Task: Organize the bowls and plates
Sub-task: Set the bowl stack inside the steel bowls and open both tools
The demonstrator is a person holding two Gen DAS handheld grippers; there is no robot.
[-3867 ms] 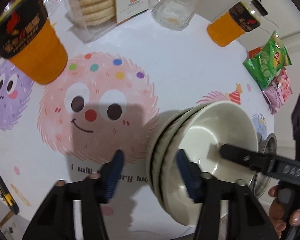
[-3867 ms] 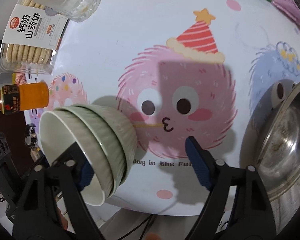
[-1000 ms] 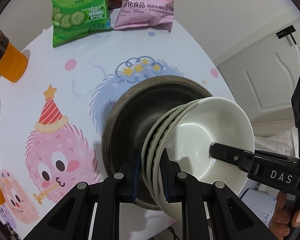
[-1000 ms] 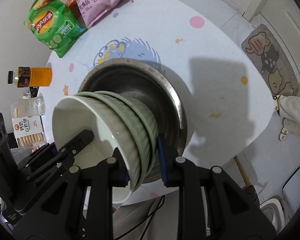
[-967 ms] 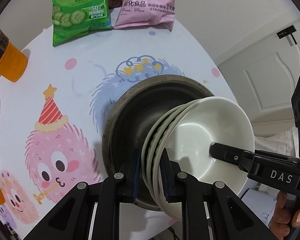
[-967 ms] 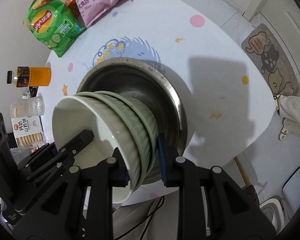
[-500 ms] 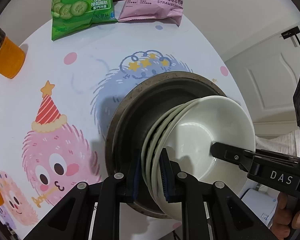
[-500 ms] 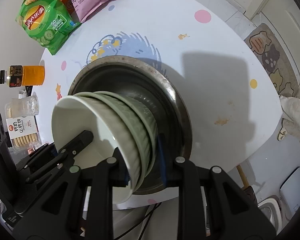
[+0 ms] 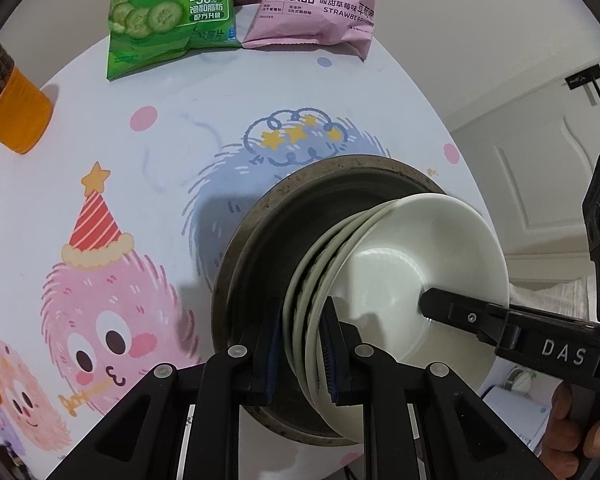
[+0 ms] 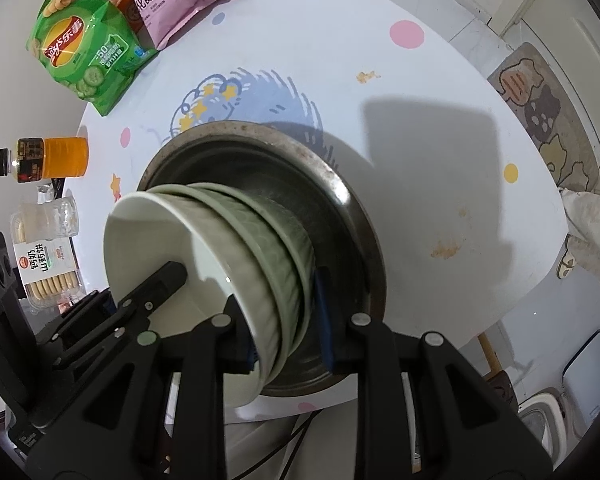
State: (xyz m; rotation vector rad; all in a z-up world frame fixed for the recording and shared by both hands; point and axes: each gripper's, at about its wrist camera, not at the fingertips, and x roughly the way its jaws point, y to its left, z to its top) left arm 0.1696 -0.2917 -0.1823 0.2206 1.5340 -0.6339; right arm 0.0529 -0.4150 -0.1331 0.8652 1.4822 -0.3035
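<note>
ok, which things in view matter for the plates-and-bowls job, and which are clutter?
In play: bowl stack, metal basin, left gripper, right gripper.

Clutter: green chip bag, pink snack bag, orange drink bottle, biscuit box.

I see the stack of bowls tilted over the metal basin, which sits near my edge of the table. At the far edge two snack bags lie side by side, the chip bag left of the strawberry bag. A juice bottle lies left, the biscuit box nearer me.
</note>
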